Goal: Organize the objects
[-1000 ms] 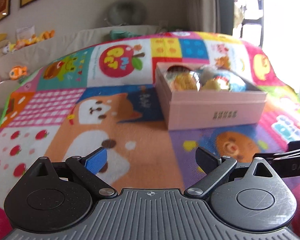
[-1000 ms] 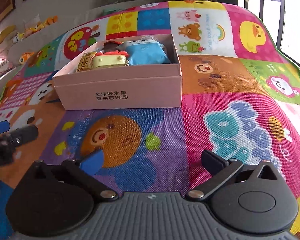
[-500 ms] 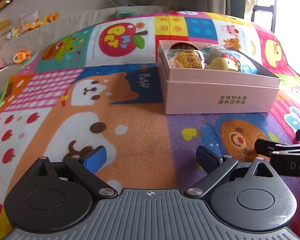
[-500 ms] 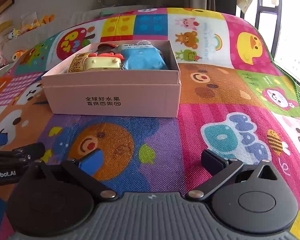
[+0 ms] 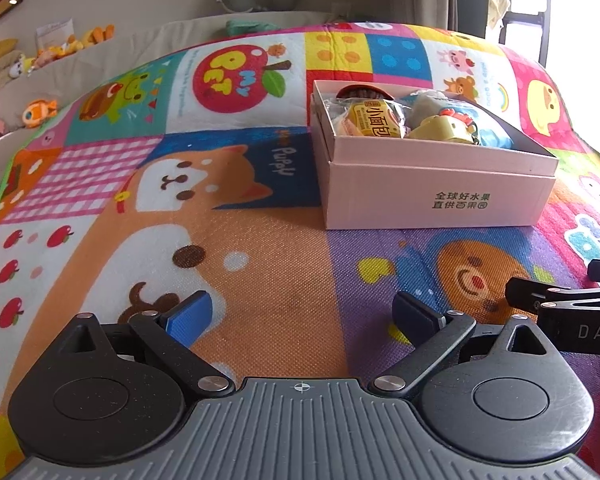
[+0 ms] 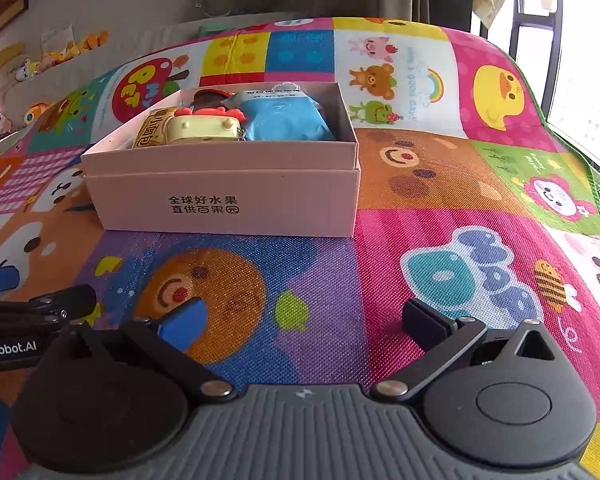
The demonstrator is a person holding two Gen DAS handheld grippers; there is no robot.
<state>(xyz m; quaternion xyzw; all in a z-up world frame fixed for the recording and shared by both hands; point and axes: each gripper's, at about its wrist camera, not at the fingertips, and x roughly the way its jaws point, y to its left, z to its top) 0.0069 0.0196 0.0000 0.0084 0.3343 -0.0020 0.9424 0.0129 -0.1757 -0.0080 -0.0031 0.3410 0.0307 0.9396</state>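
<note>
A: Two grippers show, both low in their frames over the patchwork play mat (image 5: 260,264). The left gripper (image 5: 300,316) has its fingers spread wide apart with nothing between them, only the orange and purple squares of the mat underneath.

B: And the right gripper (image 6: 304,320)?

A: Same state: fingers well apart, empty, above the purple square with the round orange face. In the left wrist view the right gripper's tips poke in at the right edge of the frame; in the right wrist view the left one's tips come in at the left edge.

B: Where is the pink box (image 5: 440,196)?

A: On the mat, right of centre in the left wrist view and left of centre in the right wrist view (image 6: 228,204), well apart from both grippers. It is open at the top, with printed black characters on its near wall.

B: What lies inside it?

A: A yellow snack packet (image 5: 374,118) at the left, a pale yellow toy (image 6: 202,130) with red trim near the middle, a blue pouch (image 6: 284,118) at the right, and something dark brown at the back that is too hidden to name.

B: Anything else?

A: Small plush toys (image 5: 40,110) sit along the upper left of the frame, beyond the mat's edge.
</note>
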